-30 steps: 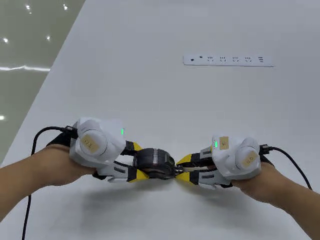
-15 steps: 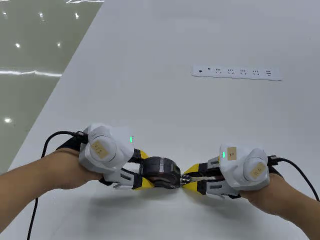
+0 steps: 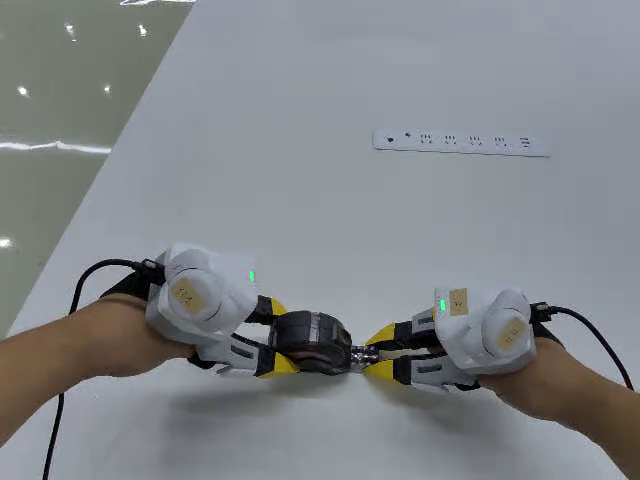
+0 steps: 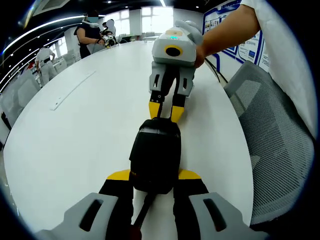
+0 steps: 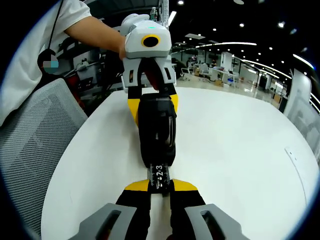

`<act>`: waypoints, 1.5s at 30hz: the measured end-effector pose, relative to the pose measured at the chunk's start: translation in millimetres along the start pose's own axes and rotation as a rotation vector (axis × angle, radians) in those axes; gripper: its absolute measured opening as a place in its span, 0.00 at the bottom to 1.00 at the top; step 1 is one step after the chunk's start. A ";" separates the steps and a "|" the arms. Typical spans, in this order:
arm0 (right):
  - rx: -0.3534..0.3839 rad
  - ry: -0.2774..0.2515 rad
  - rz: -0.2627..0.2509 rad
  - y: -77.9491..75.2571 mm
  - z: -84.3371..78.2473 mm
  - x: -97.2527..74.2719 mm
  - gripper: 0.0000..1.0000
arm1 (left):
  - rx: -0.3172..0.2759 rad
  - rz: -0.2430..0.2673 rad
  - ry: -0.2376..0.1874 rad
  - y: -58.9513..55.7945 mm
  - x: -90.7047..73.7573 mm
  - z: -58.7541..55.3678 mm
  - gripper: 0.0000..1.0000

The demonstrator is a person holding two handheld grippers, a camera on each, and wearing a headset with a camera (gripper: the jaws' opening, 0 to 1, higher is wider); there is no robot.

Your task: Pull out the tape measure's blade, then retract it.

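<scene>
Jaws of my left gripper [image 3: 279,338] clamp the black plastic tape measure [image 3: 312,342] from both sides, its case resting on the white tabletop [image 3: 300,180]. My right gripper [image 3: 377,352] faces it nose to nose, yellow tips pinched together on the end of the narrow measuring blade [image 5: 159,176], and just a short stub with printed numbers shows outside the case. A long white power strip [image 3: 461,143] lies well away across the table

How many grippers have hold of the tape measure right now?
2. The left gripper clamps the case; the right gripper pinches the end of the blade, which is only slightly out of the case.
</scene>
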State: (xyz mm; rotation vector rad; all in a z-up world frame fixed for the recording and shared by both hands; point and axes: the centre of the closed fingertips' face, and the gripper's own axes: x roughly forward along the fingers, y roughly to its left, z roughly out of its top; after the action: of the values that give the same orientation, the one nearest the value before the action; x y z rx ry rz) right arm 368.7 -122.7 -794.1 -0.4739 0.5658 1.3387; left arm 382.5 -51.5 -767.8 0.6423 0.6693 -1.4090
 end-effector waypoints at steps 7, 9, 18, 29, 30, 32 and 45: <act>0.002 0.006 -0.010 -0.5 -5.5 -13.1 0.11 | 0.002 -0.003 0.003 0.2 -0.5 -0.3 0.25; 0.009 0.010 -0.009 -1.1 -8.1 -15.6 0.11 | 0.003 -0.002 0.004 0.1 -0.5 -0.1 0.25; 0.076 0.015 -0.010 0.9 -16.1 -27.5 0.11 | 0.006 -0.004 0.012 0.1 -0.4 -0.3 0.25; 0.077 0.037 -0.034 3.3 -30.2 -42.5 0.11 | 0.009 -0.004 0.013 -0.3 -0.3 0.0 0.25; 0.079 0.040 -0.035 3.8 -31.6 -43.5 0.11 | 0.009 -0.005 0.012 -0.3 -0.3 0.0 0.25; 0.085 0.044 -0.042 2.9 -35.5 -47.3 0.11 | 0.009 -0.006 0.011 -0.4 -0.2 0.3 0.25; 0.093 0.071 -0.056 0.5 -48.8 -62.5 0.11 | 0.018 -0.002 0.015 -1.3 0.2 0.4 0.25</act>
State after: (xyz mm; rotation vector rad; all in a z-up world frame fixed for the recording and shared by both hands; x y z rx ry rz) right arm 354.5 -200.7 -792.7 -0.4594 0.6663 1.2403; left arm 381.3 -52.1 -767.6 0.6675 0.6701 -1.4140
